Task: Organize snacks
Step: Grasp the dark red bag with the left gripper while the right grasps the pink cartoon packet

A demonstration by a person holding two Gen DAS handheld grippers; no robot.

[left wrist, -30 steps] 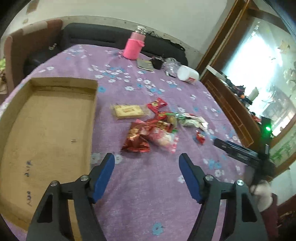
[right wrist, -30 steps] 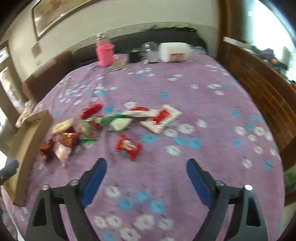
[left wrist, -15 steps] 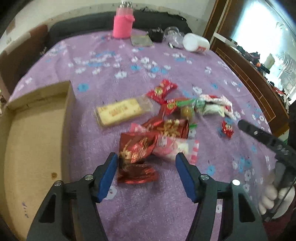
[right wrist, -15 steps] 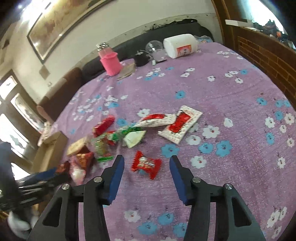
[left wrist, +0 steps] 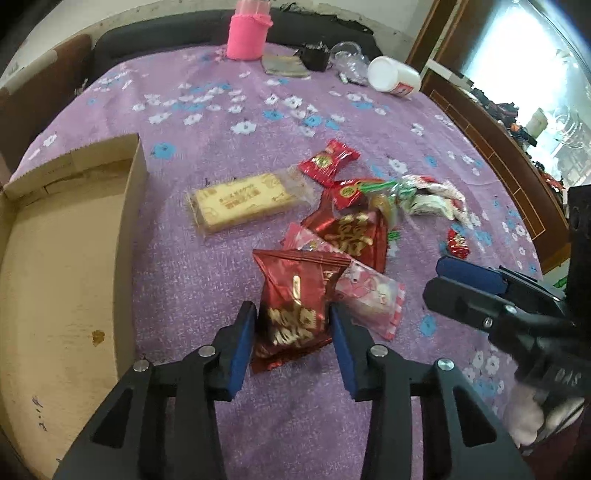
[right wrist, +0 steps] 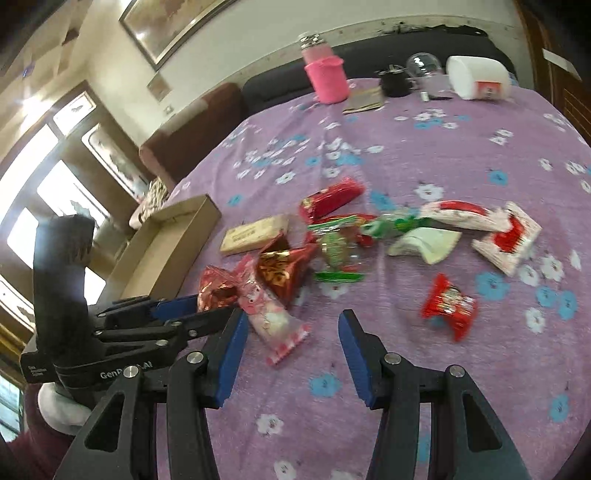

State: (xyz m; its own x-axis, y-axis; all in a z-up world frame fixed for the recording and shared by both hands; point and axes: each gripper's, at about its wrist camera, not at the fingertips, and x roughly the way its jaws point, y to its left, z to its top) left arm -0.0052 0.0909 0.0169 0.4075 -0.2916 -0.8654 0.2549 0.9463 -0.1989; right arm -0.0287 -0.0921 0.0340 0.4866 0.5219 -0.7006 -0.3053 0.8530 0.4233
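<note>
Framed picture (right wrist: 173, 22) on pale wall, dark sofa (right wrist: 369, 62), bright windows (right wrist: 48, 192)

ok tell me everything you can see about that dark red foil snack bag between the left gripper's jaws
The dark red foil snack bag is a shiny, crinkled, puffy pouch with gold print and crimped ends. It lies on the purple flowered tablecloth, nearest of the snack pile. The left gripper has its blue-padded jaws against both of its sides, apparently gripping it. Its far right edge overlaps a pink and white packet. The cardboard box sits apart to its left.
</note>
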